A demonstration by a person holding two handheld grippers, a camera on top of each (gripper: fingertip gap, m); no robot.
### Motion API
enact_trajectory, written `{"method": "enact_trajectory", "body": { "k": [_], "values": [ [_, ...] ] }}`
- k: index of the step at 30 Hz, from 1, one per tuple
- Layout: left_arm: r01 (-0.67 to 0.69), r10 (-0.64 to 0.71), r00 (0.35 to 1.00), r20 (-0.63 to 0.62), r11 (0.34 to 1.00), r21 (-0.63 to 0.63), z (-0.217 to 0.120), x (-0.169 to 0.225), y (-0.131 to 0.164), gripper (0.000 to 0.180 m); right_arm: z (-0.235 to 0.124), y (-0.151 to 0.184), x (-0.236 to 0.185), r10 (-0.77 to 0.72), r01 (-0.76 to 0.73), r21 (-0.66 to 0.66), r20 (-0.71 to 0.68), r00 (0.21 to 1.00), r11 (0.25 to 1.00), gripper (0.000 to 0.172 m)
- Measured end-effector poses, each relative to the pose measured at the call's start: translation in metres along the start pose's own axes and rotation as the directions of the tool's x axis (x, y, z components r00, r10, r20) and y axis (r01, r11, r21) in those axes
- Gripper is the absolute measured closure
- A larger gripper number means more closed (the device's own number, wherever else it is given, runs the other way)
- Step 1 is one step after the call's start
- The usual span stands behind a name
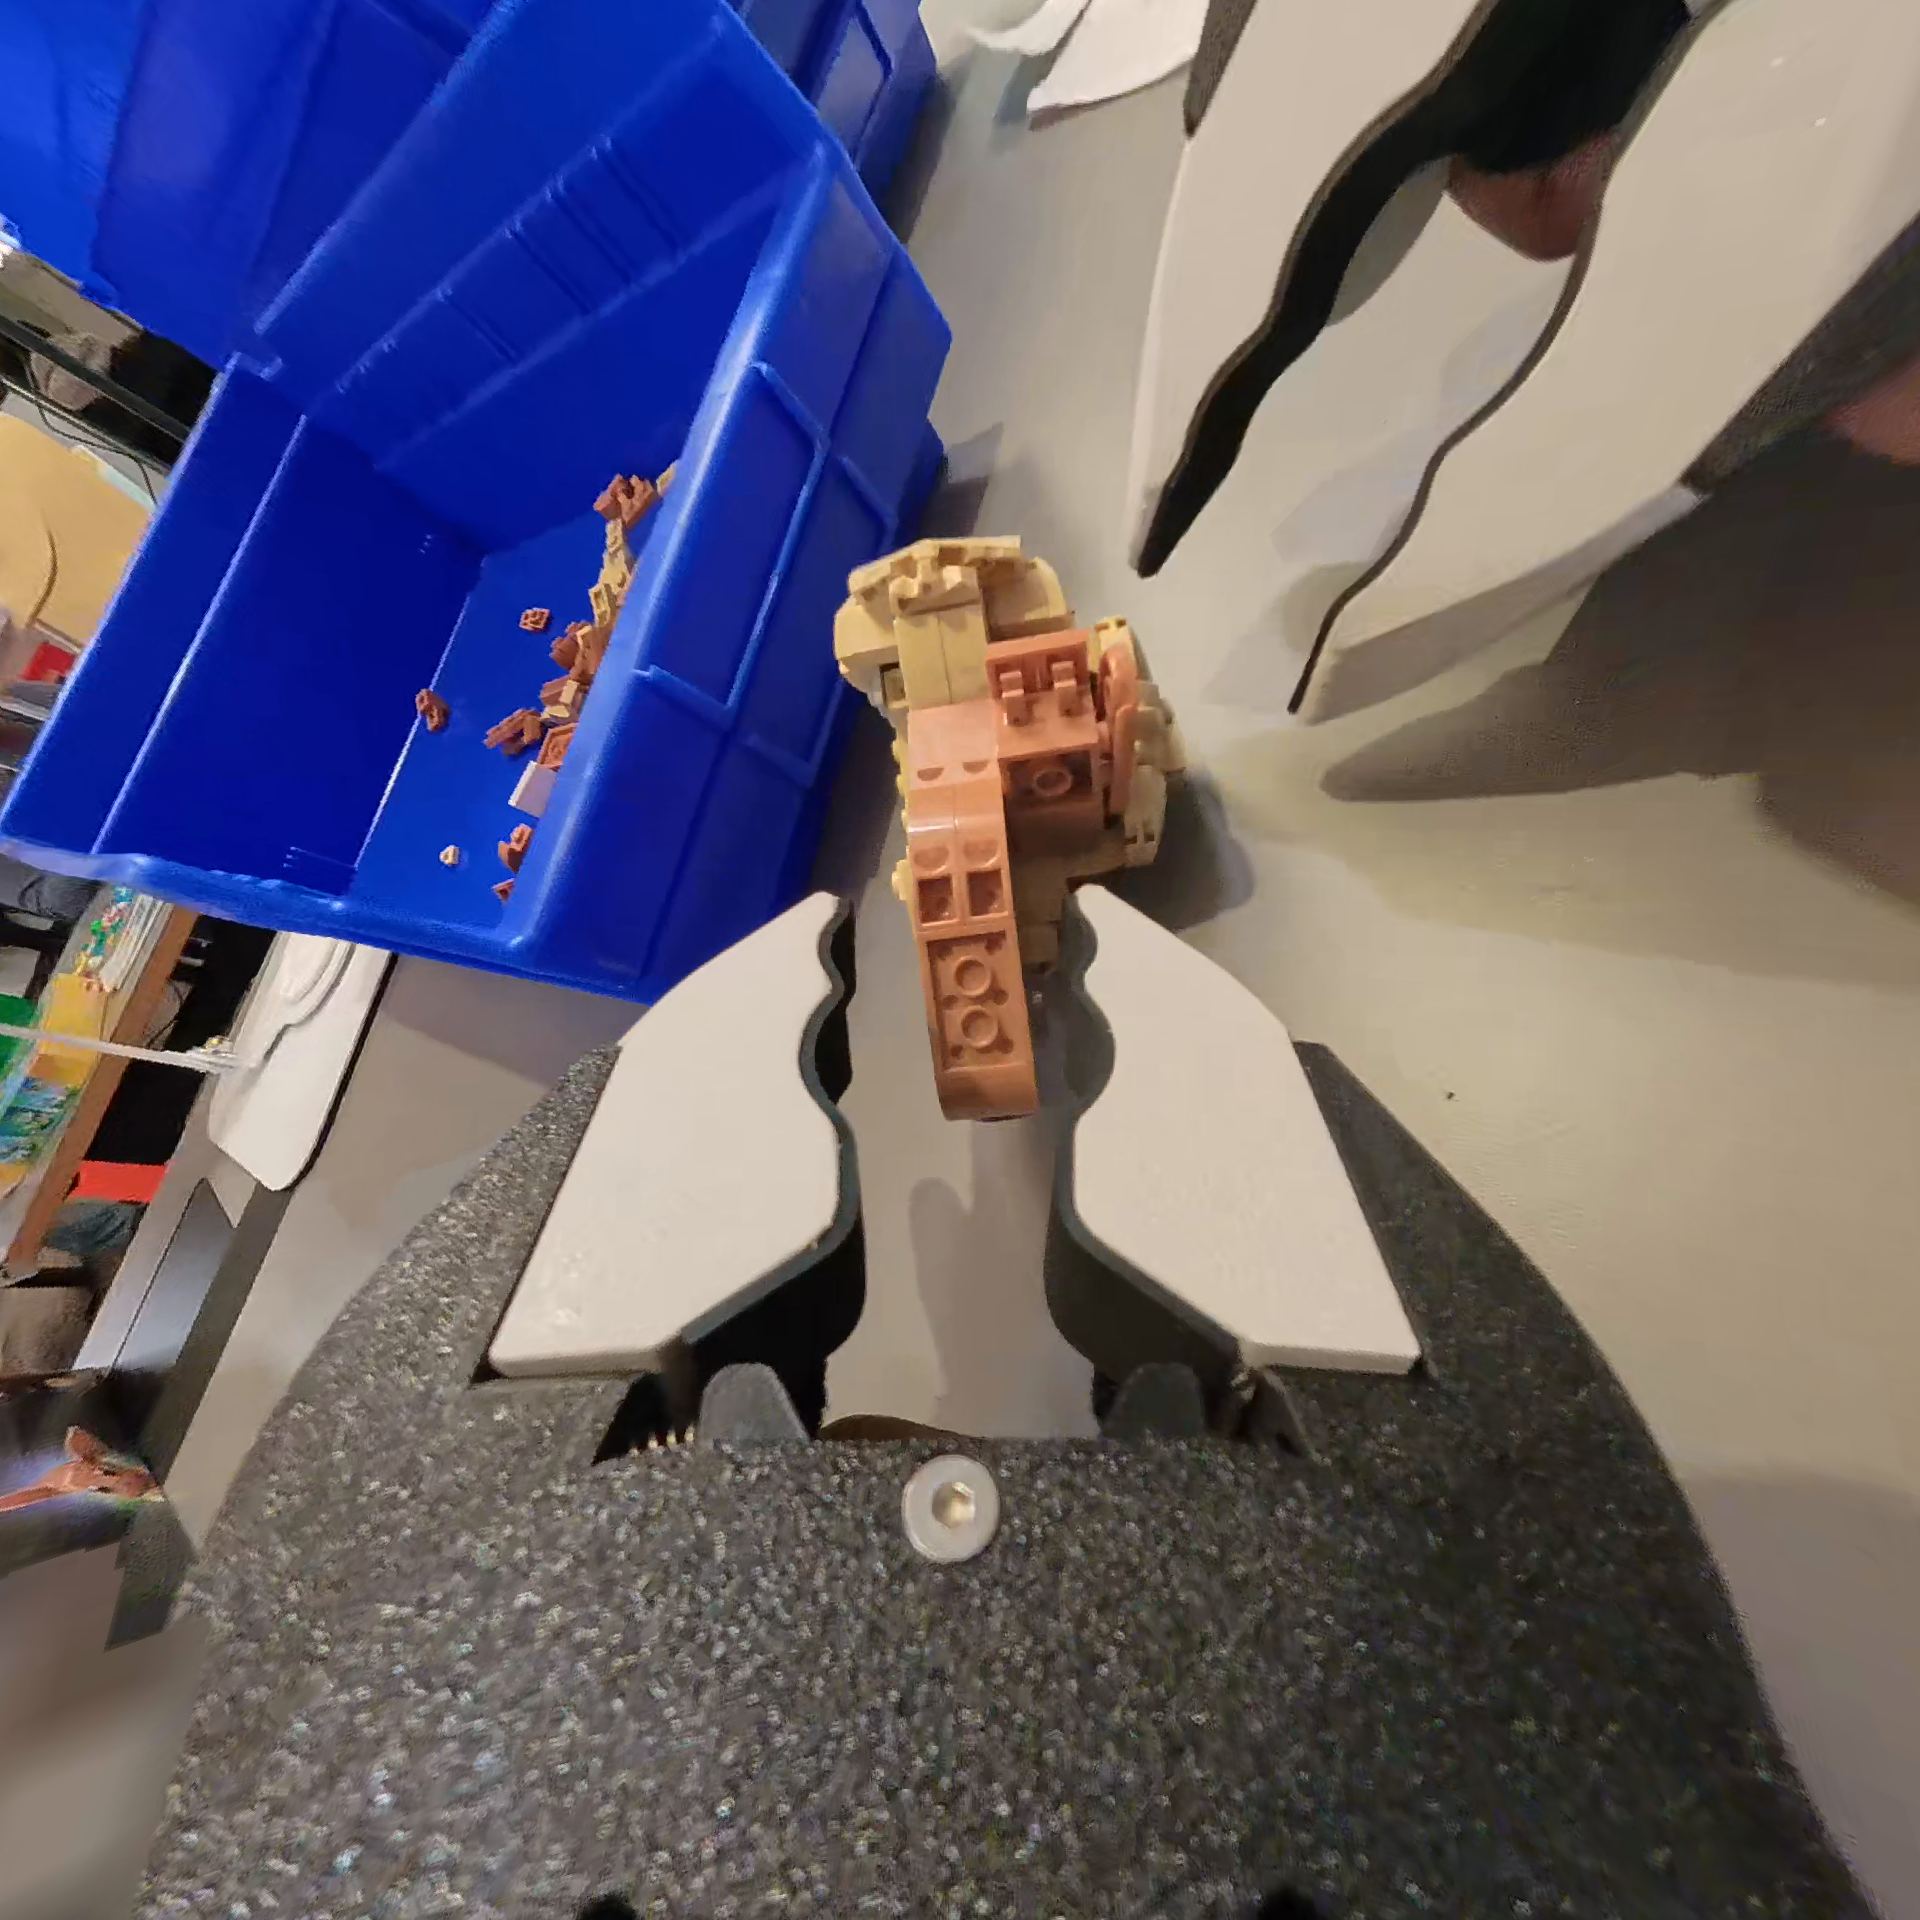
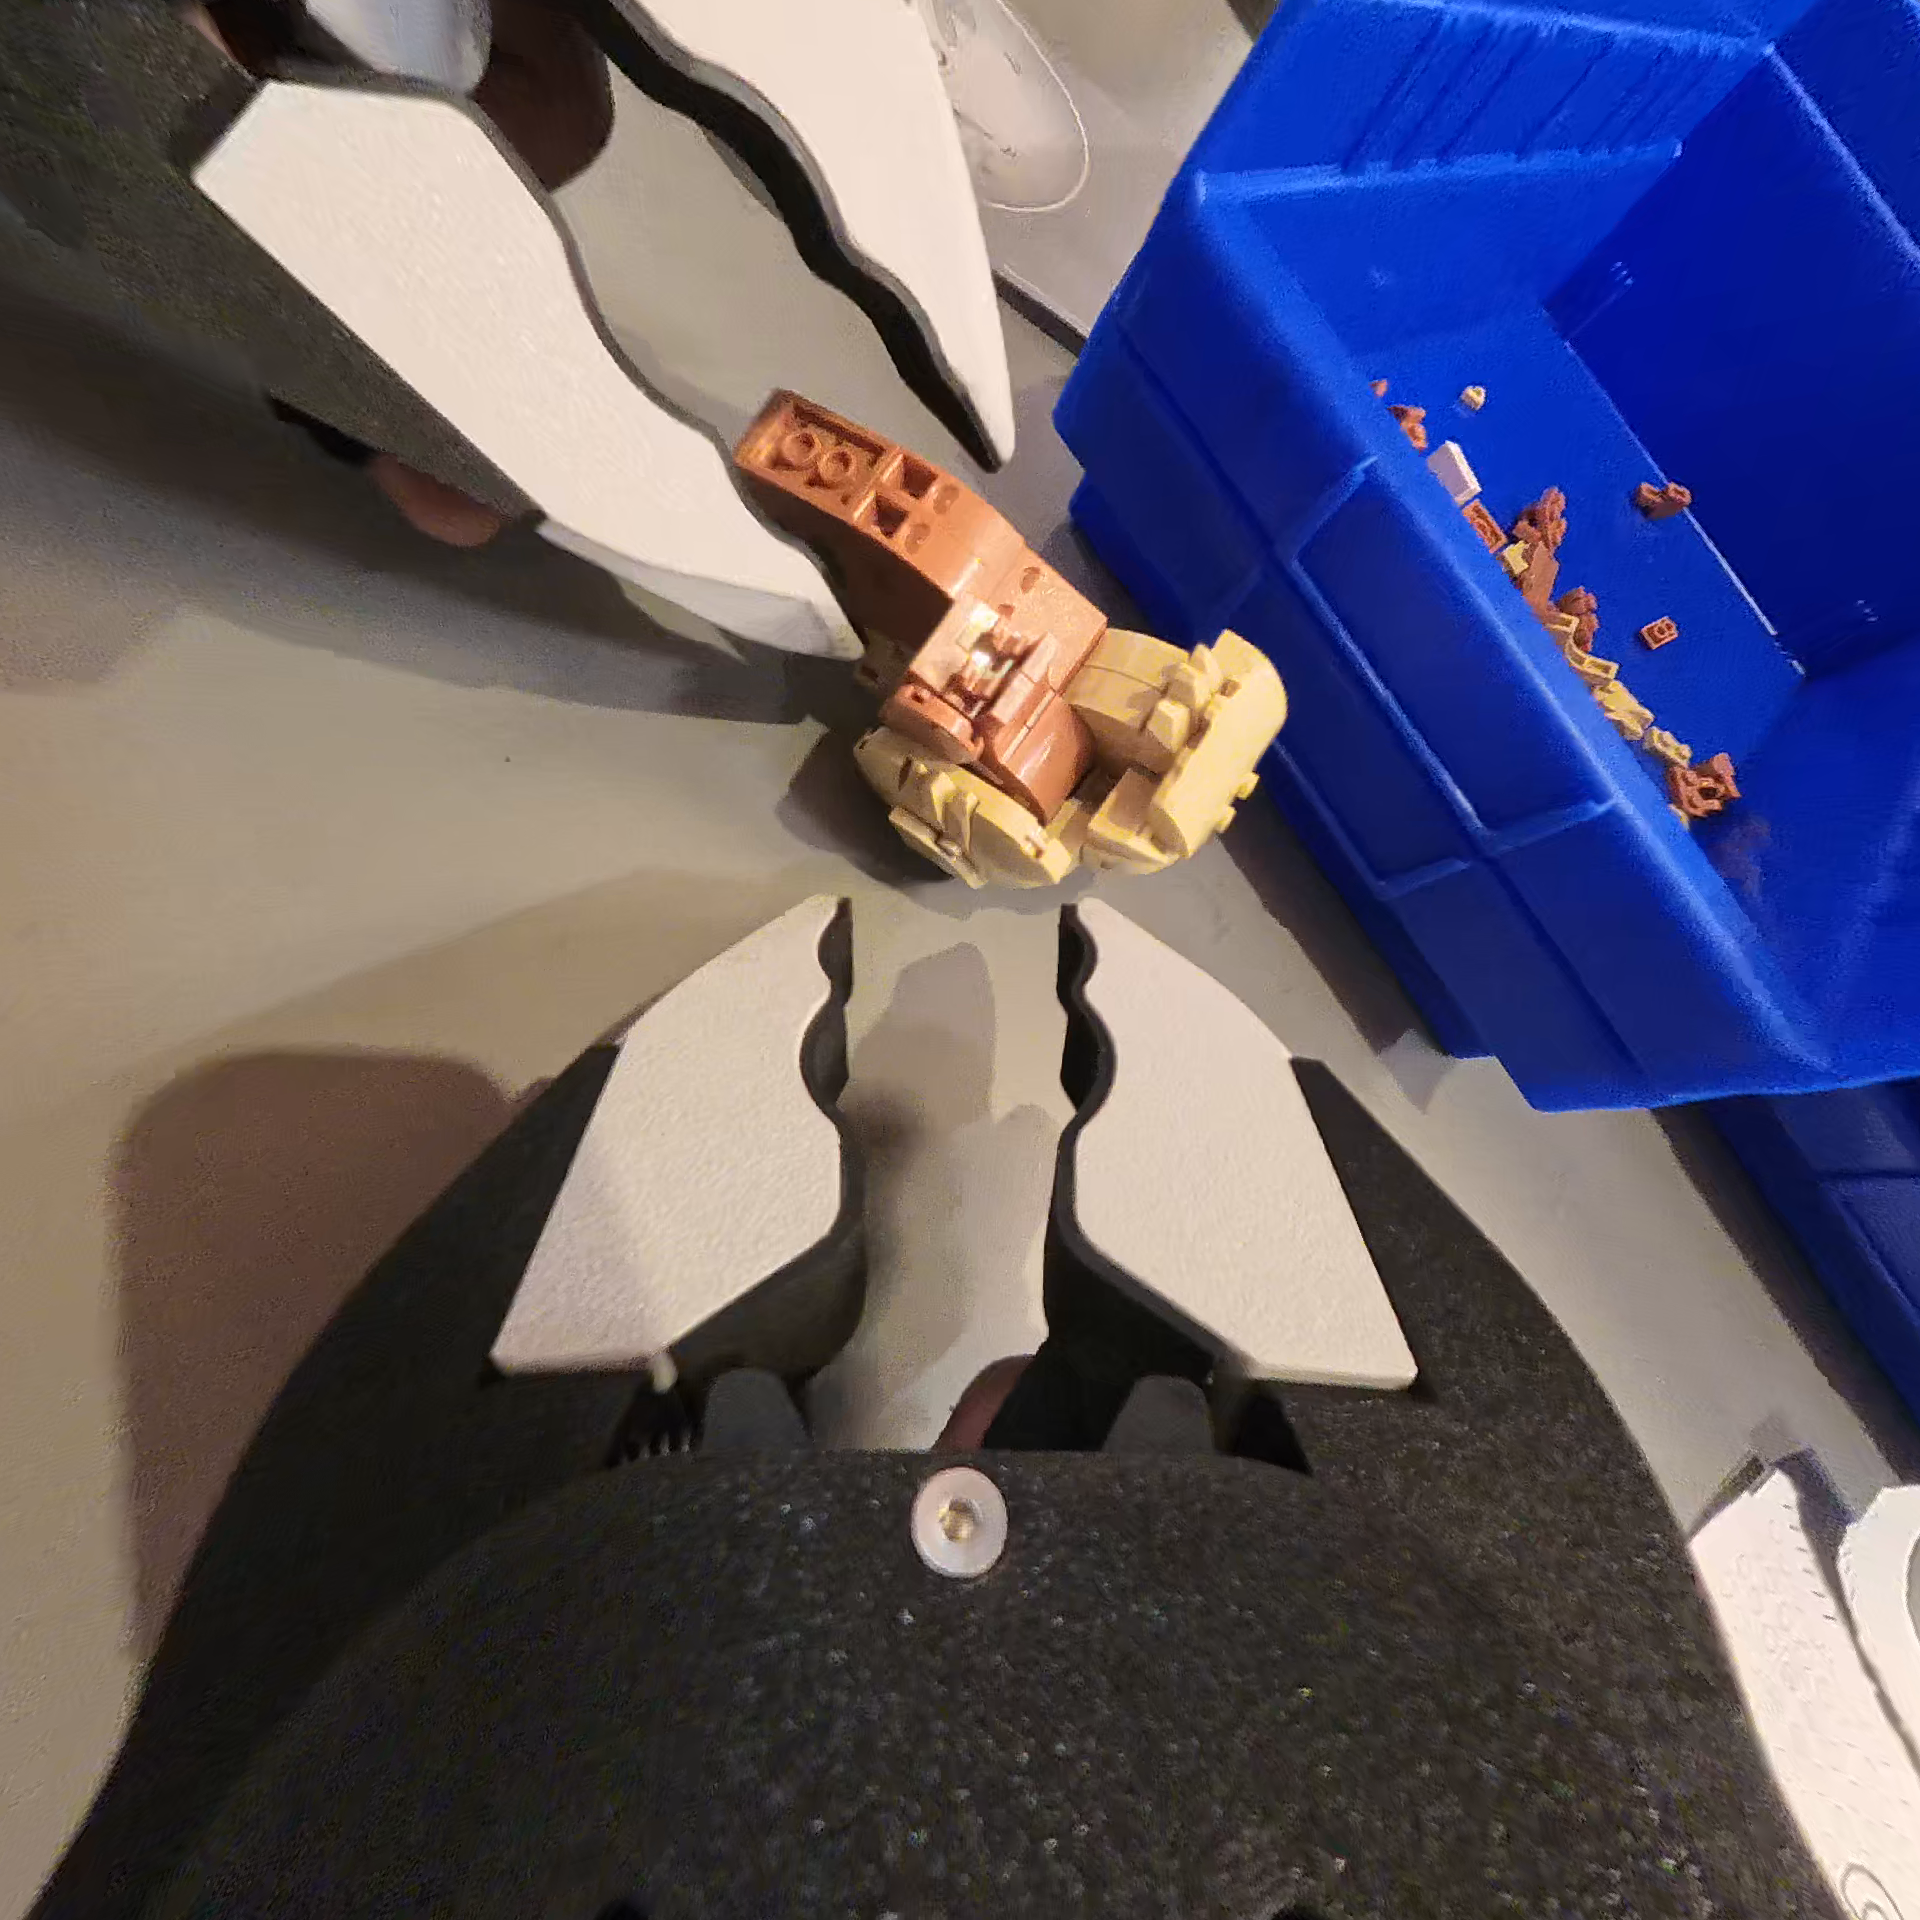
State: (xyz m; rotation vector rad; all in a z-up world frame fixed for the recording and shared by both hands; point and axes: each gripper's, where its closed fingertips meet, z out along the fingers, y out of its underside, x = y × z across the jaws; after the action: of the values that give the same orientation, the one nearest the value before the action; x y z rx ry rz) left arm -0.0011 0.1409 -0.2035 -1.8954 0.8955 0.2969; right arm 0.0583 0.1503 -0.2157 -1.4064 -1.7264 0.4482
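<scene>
A tan and reddish-brown brick model (image 1: 1003, 769) lies on the grey table (image 1: 1455, 1039) just beside a blue bin (image 1: 727, 644). Its brown curved arm sits between the left gripper's (image 1: 961, 925) parted jaws, with a gap at the left pad. The right gripper (image 2: 956, 920), open and empty, hovers near the model's tan end.

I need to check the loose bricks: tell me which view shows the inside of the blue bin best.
The left wrist view: it looks down into the blue bin, showing its floor and the scattered small bricks. The right wrist view shows mostly the bin's outer wall, with the bricks seen at a slant.
</scene>
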Motion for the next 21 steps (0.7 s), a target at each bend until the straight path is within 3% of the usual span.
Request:
{"method": "enact_trajectory", "body": {
  "k": [3,5,15,21],
  "values": [
    [-0.014,0.014,1.000,-0.016,0.999,-0.045,0.009,0.003,0.007,0.145,0.010,-0.001,0.000,0.009,-0.010,-0.022,-0.027,1.000,1.000,0.126],
    [-0.003,0.001,1.000,-0.022,0.997,-0.073,0.012,0.005,0.010,0.157,0.014,-0.003,0.003,0.013,-0.014,-0.021,-0.055,0.998,1.000,0.125],
    [0.320,-0.328,0.942,-0.067,0.941,-0.110,0.013,0.010,0.007,0.160,0.019,-0.011,0.016,0.014,-0.011,0.018,-0.185,0.983,1.000,0.114],
    [0.417,-0.425,0.903,-0.066,0.903,-0.106,0.013,0.010,0.007,0.160,0.020,-0.012,0.021,0.081,-0.079,0.018,-0.224,0.971,0.997,0.109]
  ]
}}
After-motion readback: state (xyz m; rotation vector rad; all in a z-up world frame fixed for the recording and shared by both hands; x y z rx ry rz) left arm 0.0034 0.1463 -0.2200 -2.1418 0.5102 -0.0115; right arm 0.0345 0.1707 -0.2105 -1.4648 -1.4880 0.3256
